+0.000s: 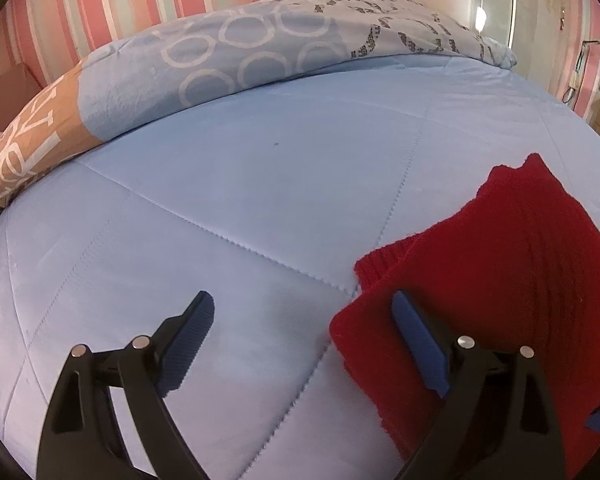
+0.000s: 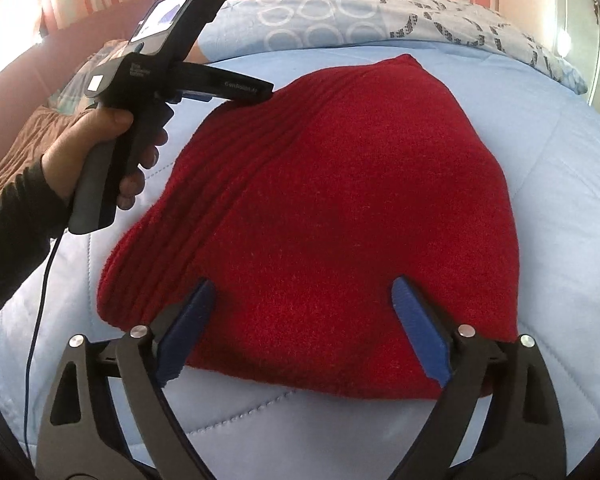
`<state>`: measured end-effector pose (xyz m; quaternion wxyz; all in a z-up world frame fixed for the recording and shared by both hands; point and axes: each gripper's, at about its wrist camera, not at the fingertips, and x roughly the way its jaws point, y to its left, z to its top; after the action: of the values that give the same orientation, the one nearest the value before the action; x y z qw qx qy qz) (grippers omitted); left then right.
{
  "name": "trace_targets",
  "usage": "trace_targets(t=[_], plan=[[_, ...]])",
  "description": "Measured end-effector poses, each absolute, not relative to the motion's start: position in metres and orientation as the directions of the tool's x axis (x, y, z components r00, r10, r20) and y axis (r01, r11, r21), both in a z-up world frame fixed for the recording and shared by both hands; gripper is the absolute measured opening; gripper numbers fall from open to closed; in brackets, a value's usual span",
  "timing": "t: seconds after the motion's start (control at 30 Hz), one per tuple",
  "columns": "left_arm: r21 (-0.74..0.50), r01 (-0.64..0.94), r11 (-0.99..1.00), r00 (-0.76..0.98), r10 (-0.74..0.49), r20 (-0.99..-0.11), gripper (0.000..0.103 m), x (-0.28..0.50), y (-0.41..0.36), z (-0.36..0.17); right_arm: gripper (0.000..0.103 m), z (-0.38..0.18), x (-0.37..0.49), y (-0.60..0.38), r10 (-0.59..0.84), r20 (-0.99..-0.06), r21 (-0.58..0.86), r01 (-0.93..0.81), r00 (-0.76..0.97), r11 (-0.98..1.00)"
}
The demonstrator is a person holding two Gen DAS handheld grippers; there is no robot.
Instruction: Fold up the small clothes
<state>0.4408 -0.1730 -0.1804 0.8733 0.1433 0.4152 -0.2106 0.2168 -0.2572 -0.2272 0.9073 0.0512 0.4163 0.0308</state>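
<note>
The left tool [image 1: 302, 308] hangs spread wide and grasping nothing, one blue finger [image 1: 190, 340] over the light blue bed quilt [image 1: 240, 184], the other over the red knit garment [image 2: 332, 208] at about 4 o'clock. The garment lies flat on the quilt. The right tool [image 2: 302, 292] is released too, fingers straddling the near hem

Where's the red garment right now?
The red knit garment lies flat on the light blue quilt, filling the right wrist view; in the left wrist view it sits at lower right.
</note>
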Motion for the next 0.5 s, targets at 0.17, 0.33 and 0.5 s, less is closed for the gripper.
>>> trace_targets(t=[0.17,0.33,0.5], plan=[[0.046,0.448,0.893,0.588,-0.256,-0.767,0.09,0.424,-0.16,-0.159,0.093,-0.216,0.216,-0.263,0.137,-0.729,0.169,-0.017,0.67,0.985],[0.05,0.407,0.912,0.631,-0.241,-0.738,0.09,0.368,-0.132,-0.107,0.093,-0.17,0.187,-0.269,0.17,-0.676,0.212,-0.031,0.717,0.977],[0.022,0.344,0.939,0.677,-0.231,-0.699,0.094,0.27,-0.086,-0.054,0.098,-0.126,0.134,-0.265,0.184,-0.643,0.227,-0.044,0.744,0.973]])
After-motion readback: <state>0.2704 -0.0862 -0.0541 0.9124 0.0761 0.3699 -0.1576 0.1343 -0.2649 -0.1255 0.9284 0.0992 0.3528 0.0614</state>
